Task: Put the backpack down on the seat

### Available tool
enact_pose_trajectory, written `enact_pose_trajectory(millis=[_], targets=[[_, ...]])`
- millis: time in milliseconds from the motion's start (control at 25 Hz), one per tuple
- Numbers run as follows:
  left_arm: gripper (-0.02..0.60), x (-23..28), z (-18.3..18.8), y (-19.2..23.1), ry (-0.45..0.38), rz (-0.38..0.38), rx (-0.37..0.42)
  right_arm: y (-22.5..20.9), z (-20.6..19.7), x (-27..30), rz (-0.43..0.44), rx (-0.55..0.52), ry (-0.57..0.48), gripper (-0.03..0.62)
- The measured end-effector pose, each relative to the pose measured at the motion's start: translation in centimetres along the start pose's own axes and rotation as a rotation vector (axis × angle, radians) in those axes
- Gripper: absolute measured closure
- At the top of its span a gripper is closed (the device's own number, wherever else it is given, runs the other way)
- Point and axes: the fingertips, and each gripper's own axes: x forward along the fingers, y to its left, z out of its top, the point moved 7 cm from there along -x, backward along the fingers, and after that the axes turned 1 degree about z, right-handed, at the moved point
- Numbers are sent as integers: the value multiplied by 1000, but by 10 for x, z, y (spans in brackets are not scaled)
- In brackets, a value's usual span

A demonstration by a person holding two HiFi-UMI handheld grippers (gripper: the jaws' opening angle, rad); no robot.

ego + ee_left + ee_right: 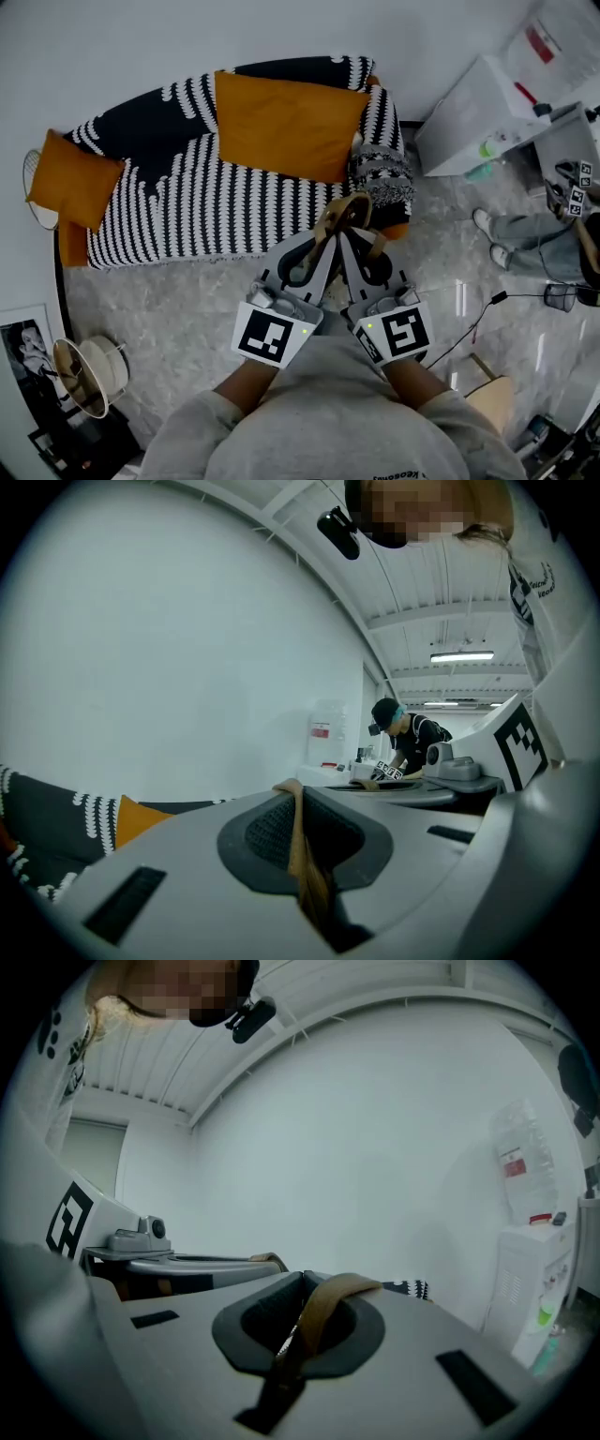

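Striped seat [187, 220] | left gripper [328, 234], right gripper [344, 239] jaws clamp straps [319, 1312] | backpack [384, 183] half-hidden

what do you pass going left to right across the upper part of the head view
small orange cushion → big orange cushion → backpack → white cabinet

A big orange cushion [286, 124] lies in the upper middle of the head view, and a smaller orange cushion [70, 180] sits at the far left. In the lower left corner there is a lamp [89, 375] with a pale shade, just beside a black-and-white picture [26, 352], and the floor [169, 300] is grey stone. At the upper right is a white water cooler [469, 117]. Below it is a person [530, 239] in grey trousers and white shoes, with a thin black cable [480, 319] on the floor lower down.
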Motion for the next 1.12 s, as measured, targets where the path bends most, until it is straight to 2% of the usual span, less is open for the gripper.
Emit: enact_pose_trajectory(millis=[560, 880, 1120], targets=[[557, 50, -54, 64, 58, 4, -33, -37, -54, 72, 3, 12, 77, 562], [557, 81, -113, 97, 132, 10, -70, -70, -108, 115, -6, 39, 121, 562], [556, 103, -158, 120, 151, 15, -83, -93, -152, 142, -40, 84, 126, 562]])
